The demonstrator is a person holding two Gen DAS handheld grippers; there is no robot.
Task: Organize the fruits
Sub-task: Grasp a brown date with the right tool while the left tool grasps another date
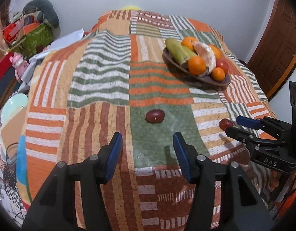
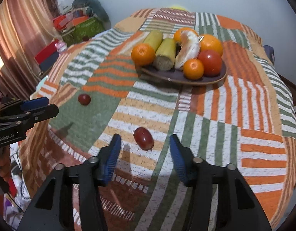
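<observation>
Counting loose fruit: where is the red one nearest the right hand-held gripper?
In the right wrist view, the small red fruit lies on the striped cloth just ahead of the open right hand-held gripper, short of the plate.

Left gripper (image 1: 148, 148): black plastic two-finger tool with ribbed blue pads (image 1: 115, 156); jaws are held wide apart, nothing gripped between them; fingers are angled forward and downward. In the right wrist view it is seen at the left edge (image 2: 42, 105), pointing rightward, roughly level.

Right gripper (image 2: 145, 150): black plastic two-finger tool of the same build, blue ribbed pads (image 2: 111, 157); jaws are spread wide, nothing clamped. In the left wrist view it is seen at the right edge (image 1: 234, 125), pointing leftward.
</observation>
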